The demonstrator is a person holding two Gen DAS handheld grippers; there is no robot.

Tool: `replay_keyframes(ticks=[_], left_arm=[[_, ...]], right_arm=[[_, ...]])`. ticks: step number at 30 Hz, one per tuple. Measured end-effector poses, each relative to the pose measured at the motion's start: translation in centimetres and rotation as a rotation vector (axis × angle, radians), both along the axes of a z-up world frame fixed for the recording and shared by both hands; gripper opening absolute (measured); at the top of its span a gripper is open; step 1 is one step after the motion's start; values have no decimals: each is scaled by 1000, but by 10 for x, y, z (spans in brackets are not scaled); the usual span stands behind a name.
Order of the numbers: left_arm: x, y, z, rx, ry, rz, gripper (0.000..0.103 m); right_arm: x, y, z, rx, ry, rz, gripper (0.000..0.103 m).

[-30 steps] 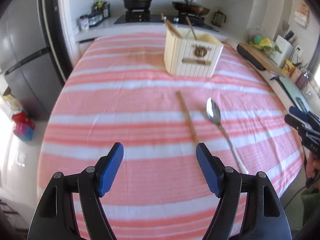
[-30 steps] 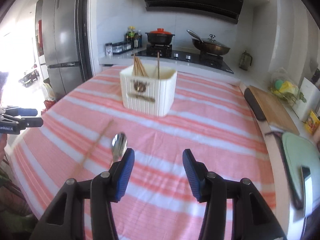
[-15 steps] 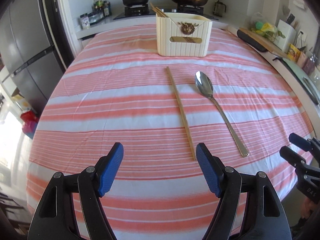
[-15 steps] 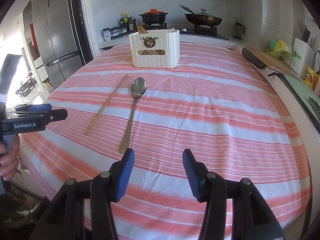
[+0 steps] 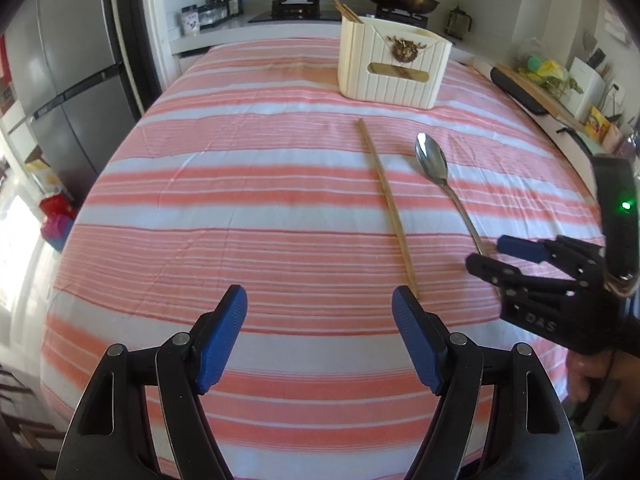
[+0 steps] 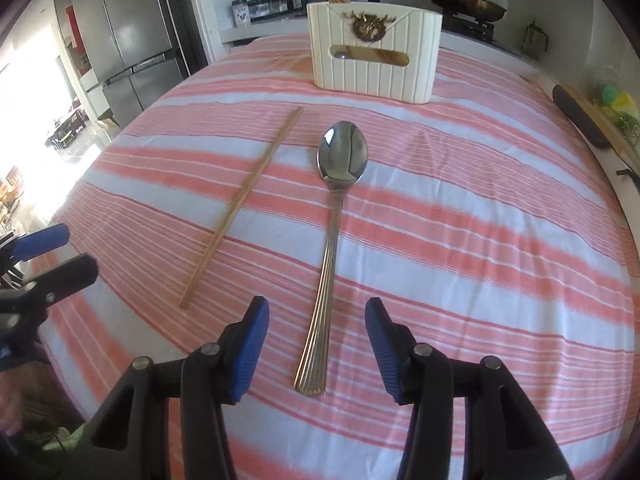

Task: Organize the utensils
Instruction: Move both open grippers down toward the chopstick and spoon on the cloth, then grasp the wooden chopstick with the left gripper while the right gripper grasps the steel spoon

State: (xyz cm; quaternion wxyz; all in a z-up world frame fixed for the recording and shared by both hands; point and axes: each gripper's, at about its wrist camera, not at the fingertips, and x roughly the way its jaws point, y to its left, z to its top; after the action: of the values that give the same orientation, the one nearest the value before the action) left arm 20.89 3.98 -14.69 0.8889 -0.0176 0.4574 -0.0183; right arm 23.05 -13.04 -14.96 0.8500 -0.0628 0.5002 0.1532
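Steel spoon (image 6: 329,264) w/ chopstick (image 6: 244,200) alongside, btwn open right fingers (image 6: 256,344); left fingers (image 5: 222,336) open.

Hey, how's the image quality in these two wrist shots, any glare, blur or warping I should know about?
Left wrist view: strong fisheye bending of the striped tablecloth, black vignette in the corners, blown-out daylight at the left edge; the spoon stays sharp. Right wrist view: the same barrel warp, overexposed glare from the room at far left, bright reflections in the spoon bowl, slight blur on the left hand-held gripper at the edge.
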Motion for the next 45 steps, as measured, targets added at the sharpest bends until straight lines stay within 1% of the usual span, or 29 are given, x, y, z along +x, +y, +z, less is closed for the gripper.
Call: replay_keyframes(ticks=[1,2,3,4,5,6,8,12,15,16,17,18,19,20,22,25,26,30,33,36,39,41,42,45], left_arm=[[-1,-1,-2,1,3,-8,77],[-2,-3,-2,6,3,-15,77],[-2,-5,-3,11,2,-21,77],[-3,-6,-3,15,2,-25,77],[-2,-7,-4,17,4,-26,77],[-2,-8,-5,15,6,-26,77],[0,-8,-6,9,12,-26,77],[3,-11,-8,8,18,-28,77],[10,-14,-10,-7,33,-36,77],[13,-15,-10,-15,39,-39,77],[16,-16,-9,-23,44,-44,77],[20,-17,-8,-33,49,-50,77],[24,-17,-7,-45,59,-58,77],[29,-18,-7,-59,71,-64,77],[38,-17,-6,-77,85,-67,77],[52,-20,-4,-71,92,-74,77],[59,-22,-4,-67,93,-78,77],[93,-29,-5,-69,102,-69,77],[122,-31,-12,-74,122,-36,77],[148,-32,-22,-62,143,-5,76],[170,-32,-33,-42,172,26,73],[182,-36,-38,-24,189,31,73],[185,-40,-39,1,181,25,73],[196,-50,-41,38,185,3,73]], right_arm=[[4,3,-6,-16,-4,1,51],[6,5,-5,-28,-44,-2,49],[7,6,-6,-38,-51,-10,37],[9,4,-6,-33,-56,-29,27],[10,1,-5,-29,-53,-52,12],[9,-3,-5,-26,-50,-75,8],[4,-10,-5,-28,-55,-107,8],[-17,-28,-2,-87,-64,-187,8],[-31,-42,0,-110,-65,-234,9],[-33,-46,1,-106,-61,-243,9],[-35,-51,2,-86,-51,-245,15],[-35,-55,3,-58,-38,-245,31],[-35,-60,6,-26,-31,-248,41],[-35,-64,9,-4,-32,-254,54],[-33,-70,13,16,-27,-261,55],[-20,-74,12,71,34,-255,55],[-15,-73,11,69,52,-252,55],[11,-64,0,27,73,-239,57],[31,-57,-2,7,60,-236,62],[50,-52,-4,1,53,-247,64],[67,-49,-5,-9,42,-256,64],[76,-46,-7,-22,29,-255,64],[80,-44,-7,-29,22,-255,64],[87,-41,-9,-49,3,-248,64]])
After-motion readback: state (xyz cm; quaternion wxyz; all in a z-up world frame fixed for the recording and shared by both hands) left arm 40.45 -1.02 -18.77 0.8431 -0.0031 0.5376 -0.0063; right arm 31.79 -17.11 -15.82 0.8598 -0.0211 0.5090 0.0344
